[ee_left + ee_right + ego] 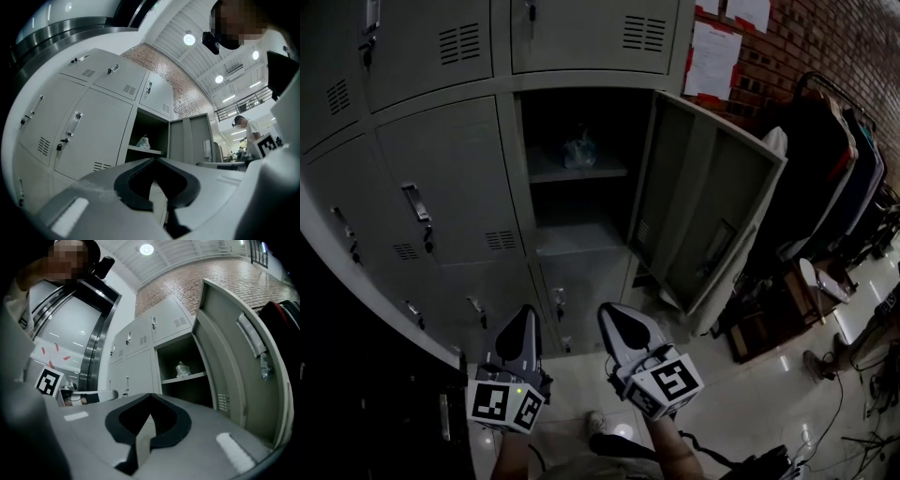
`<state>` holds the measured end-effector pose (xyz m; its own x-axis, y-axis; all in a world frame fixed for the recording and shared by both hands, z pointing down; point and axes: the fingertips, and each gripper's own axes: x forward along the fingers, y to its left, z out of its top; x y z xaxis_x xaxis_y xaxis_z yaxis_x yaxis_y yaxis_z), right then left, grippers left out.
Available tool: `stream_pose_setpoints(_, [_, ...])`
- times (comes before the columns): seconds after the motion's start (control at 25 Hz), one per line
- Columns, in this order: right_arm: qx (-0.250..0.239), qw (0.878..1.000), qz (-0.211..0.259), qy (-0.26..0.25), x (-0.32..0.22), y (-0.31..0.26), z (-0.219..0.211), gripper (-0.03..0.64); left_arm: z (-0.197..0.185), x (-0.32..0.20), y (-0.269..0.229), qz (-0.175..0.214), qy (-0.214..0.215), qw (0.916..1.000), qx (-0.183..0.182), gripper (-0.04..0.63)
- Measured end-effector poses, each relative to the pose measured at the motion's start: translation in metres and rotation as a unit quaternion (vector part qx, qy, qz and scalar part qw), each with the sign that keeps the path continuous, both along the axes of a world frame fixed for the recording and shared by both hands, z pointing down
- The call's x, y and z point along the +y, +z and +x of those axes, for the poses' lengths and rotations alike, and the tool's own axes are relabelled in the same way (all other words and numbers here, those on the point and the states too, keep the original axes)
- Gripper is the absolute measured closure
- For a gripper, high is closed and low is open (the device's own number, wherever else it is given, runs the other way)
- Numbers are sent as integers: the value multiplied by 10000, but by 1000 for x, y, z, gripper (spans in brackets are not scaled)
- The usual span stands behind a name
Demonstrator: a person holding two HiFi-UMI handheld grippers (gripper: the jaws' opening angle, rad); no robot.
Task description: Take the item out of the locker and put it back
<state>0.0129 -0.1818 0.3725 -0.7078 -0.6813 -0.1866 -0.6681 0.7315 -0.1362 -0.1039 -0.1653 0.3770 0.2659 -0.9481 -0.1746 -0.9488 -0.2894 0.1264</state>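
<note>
- Left gripper [525, 317] and right gripper [613, 315] hang low, both with jaws pressed together and empty.
- Ahead, well apart, the locker [581, 108] has its door [705, 202] swung wide, and nothing blocks the opening.
- The item [579, 150], a small bag, sits on the upper shelf [602, 172]. I cannot tell whether it is untouched or already returned.
- Dark garments [820, 155] hang beyond the door.

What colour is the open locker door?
Light grey; the locker door shows best in the right gripper view.
</note>
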Motion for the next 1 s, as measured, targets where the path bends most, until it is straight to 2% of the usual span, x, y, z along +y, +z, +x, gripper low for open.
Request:
stream_pose_setpoints(0.2, [34, 9997, -226, 38, 65, 23, 7, 615, 5, 60, 31, -223, 27, 9996, 175, 591])
stream_pose_setpoints(0.36, [-15, 9999, -122, 91, 135, 23, 15, 614, 16, 133, 27, 76, 133, 9997, 195, 591])
stream_pose_setpoints(0.48, [33, 9999, -62, 156, 209, 32, 23, 615, 29, 214, 25, 188, 221, 9995, 146, 591])
stream_pose_setpoints(0.72, [273, 9995, 94, 92, 353, 17, 25, 614, 42, 363, 2, 318, 177, 9993, 87, 591])
stream_pose_setpoints(0.88, [157, 9997, 130, 140, 413, -8, 33, 614, 42, 425, -21, 386, 137, 9990, 155, 591])
stream_pose_setpoints(1.0, [-26, 9993, 275, 254, 448, -30, 48, 614, 43, 457, -38, 456, 84, 9982, 378, 591])
